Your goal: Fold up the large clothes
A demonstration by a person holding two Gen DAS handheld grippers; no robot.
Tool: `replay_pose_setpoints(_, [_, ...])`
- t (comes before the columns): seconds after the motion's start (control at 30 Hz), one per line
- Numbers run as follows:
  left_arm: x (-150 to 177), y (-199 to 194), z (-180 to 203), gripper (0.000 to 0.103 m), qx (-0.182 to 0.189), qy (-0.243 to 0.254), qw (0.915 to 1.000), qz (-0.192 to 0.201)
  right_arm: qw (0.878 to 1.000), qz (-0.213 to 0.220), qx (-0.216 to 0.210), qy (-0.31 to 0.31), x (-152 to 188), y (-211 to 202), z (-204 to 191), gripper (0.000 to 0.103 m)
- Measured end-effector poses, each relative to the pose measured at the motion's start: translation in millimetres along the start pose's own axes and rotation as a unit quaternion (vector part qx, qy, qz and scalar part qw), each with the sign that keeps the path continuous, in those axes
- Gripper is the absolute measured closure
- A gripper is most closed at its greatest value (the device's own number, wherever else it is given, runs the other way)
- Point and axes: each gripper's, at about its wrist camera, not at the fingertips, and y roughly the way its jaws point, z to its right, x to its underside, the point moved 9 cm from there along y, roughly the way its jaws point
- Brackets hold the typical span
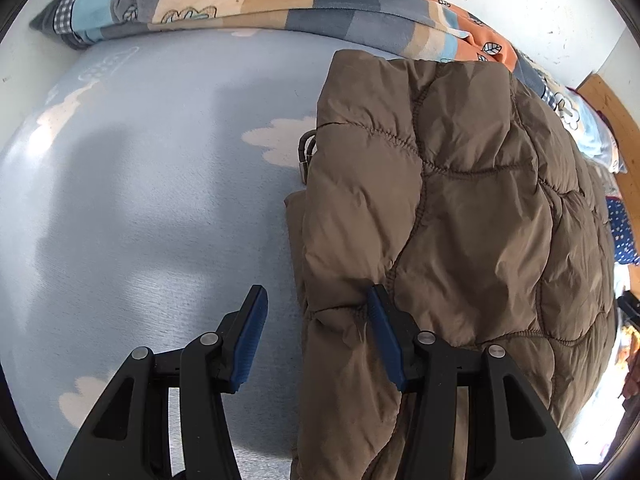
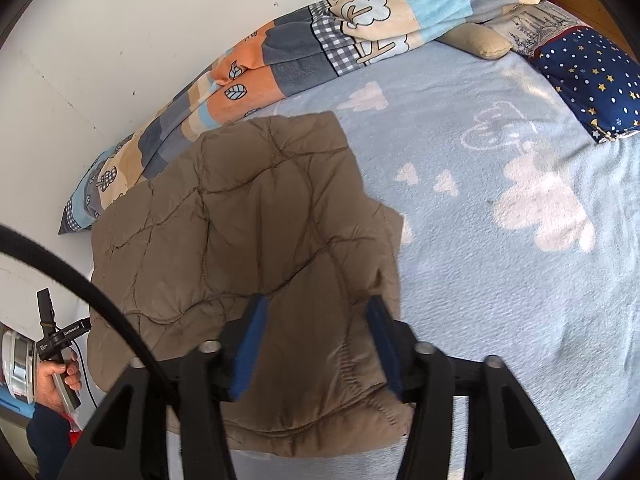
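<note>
A brown quilted jacket (image 1: pixel 460 200) lies folded on the light blue cloud-print bed sheet (image 1: pixel 160 200). My left gripper (image 1: pixel 317 292) is open over the jacket's left edge. Its right finger (image 1: pixel 384 328) dents the padding, and its left finger (image 1: pixel 250 328) hovers over bare sheet. In the right wrist view the jacket (image 2: pixel 240 232) spreads from the near edge toward the wall. My right gripper (image 2: pixel 318 302) is open, and the jacket's near right corner lies between its fingers with neither pad pressing on it.
A rolled patchwork blanket (image 2: pixel 280 60) runs along the white wall behind the jacket. A navy star-print pillow (image 2: pixel 588 80) and a beige cushion (image 2: pixel 476 42) lie at the far right. A person's hand (image 2: pixel 60 376) shows at the lower left. A small cord loop (image 1: pixel 306 156) sticks out at the jacket's left edge.
</note>
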Motion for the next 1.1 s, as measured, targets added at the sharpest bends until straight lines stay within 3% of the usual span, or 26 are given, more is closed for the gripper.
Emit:
replay_pose_setpoints(0.1, [1, 7, -8, 0.040, 0.029, -0.023, 0.9993, -0.010, 1.000, 0.013, 0.007, 0.015, -9, -7, 22, 0.032])
replay_pose_setpoints(0.23, [2, 16, -14, 0.039, 0.082, -0.042, 0.9953, -0.028, 0.999, 0.002, -0.011, 0.046, -12, -3, 55, 0.027])
replay_pose_setpoints(0.37, [4, 26, -18, 0.037, 0.126, -0.059, 0.9891, -0.048, 0.993, -0.036, -0.067, 0.089, -5, 22, 72, 0.027])
replay_pose_setpoints(0.53, [3, 35, -18, 0.032, 0.166, -0.051, 0.9829, -0.063, 0.982, -0.064, -0.140, 0.106, -4, 54, 65, 0.021])
replay_pose_setpoints(0.7, [-3, 43, -14, 0.027, 0.188, -0.022, 0.9791, -0.074, 0.978, -0.079, -0.173, 0.081, -11, 74, 54, 0.018])
replay_pose_setpoints(0.9, [-19, 57, 1, 0.018, 0.200, 0.010, 0.9768, -0.076, 0.971, -0.127, -0.200, 0.025, -4, 108, 18, 0.010])
replay_pose_setpoints(1.1, [-33, 71, 18, 0.020, 0.204, 0.061, 0.9718, -0.101, 0.964, -0.158, -0.207, -0.049, -8, 133, -17, 0.003])
